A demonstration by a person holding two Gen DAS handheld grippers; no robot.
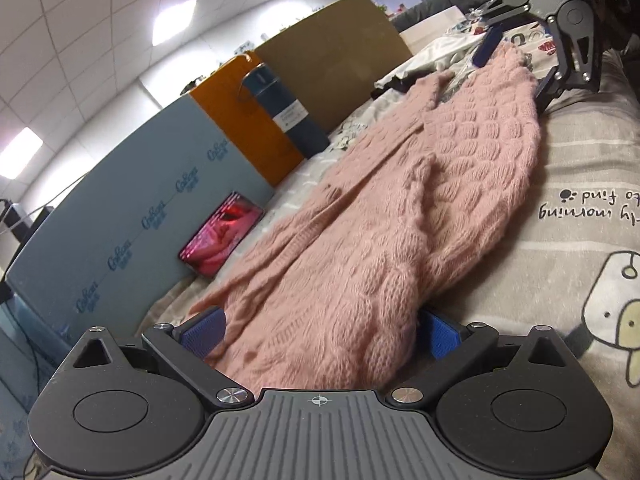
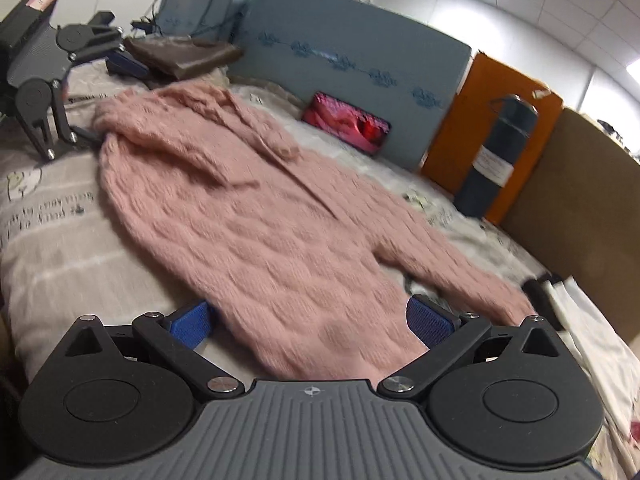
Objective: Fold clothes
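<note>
Across the bed (image 1: 580, 168), with its grey striped cover printed with cartoon figures and lettering, lay the pink knitted sweater (image 1: 400, 208), spread flat and stretching from one of my tools to the other. Behind the bed stood a blue-grey padded panel (image 1: 132, 208), then an orange board (image 1: 240, 120) and a brown board (image 1: 332, 56), all upright along the far edge. A dark cylindrical flask (image 2: 496, 156) stood against the orange board, and a phone (image 2: 348, 124) with a reddish lit screen leaned on the padded panel. White clothes (image 1: 436, 52) were heaped past the far end of the sweater, and a folded brown item (image 2: 180, 56) lay by the opposite end.

My left tool (image 1: 320, 336) sat low at one end of the sweater, tilted down toward the bed. Its blue pads stood well apart with a thick bunch of knit lying between them; the fabric reached both pads, but I could not tell whether they pressed on it.

My right tool (image 2: 312, 324) was at the other end, also angled down at the bed. Its jaws stood wide, and the sweater's edge lay between the pads without being pinched; a gap of cover showed beside the left pad. That view was blurred.
</note>
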